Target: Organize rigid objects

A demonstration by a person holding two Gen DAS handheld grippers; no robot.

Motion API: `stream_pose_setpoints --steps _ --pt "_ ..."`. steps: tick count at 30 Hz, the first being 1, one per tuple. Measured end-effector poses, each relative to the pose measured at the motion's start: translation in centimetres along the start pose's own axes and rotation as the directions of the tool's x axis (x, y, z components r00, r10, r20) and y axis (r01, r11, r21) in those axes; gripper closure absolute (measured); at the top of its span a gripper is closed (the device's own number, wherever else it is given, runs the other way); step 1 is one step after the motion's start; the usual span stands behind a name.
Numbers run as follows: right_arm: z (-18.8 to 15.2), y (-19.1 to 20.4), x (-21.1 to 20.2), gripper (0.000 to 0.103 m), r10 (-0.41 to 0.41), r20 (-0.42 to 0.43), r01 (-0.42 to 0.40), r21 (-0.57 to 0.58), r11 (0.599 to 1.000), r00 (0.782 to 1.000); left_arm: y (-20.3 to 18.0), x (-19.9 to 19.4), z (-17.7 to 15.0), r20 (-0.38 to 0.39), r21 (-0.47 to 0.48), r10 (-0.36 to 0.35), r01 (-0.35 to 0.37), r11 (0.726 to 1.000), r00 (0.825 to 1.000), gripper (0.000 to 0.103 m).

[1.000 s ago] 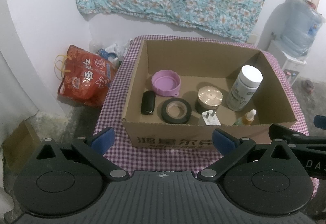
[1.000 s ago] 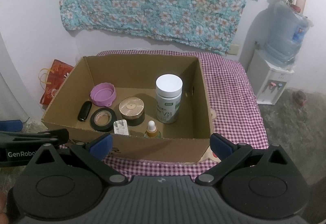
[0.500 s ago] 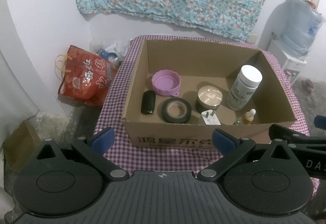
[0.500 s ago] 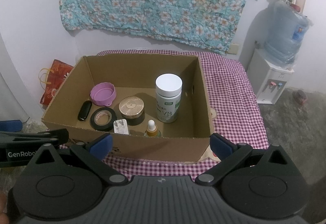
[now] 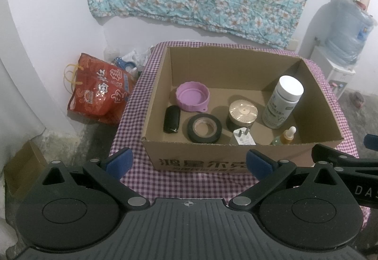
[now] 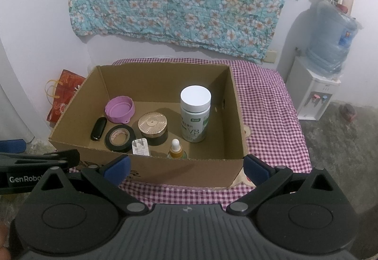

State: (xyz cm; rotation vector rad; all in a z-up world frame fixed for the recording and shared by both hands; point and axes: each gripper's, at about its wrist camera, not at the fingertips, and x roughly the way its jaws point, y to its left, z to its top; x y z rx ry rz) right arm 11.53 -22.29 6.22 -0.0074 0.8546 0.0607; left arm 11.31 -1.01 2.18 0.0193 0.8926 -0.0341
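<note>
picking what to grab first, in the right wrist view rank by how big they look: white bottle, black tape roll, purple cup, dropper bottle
1. white bottle, clearly largest.
2. black tape roll and purple cup look about alike; the tape lies nearer the camera, so no ranking.
3. dropper bottle, smallest, partly hidden by the box wall.

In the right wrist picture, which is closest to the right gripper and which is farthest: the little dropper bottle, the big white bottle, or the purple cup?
From the right gripper, nearest first:
1. Dropper bottle, just behind the box's near wall, about the middle.
2. White bottle, standing upright further in, toward the right.
3. Purple cup, farthest, at the back left of the cardboard box.
</note>
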Motion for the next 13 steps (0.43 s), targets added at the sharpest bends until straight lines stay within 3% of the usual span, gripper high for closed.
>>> stream_pose_setpoints --steps 13 --pt "-0.06 0.09 -0.08 0.000 0.001 -0.002 -0.001 0.003 1.000 1.000 0.26 -0.03 -0.07 -0.003 0.004 -0.002 0.002 1.000 1.000 0.001"
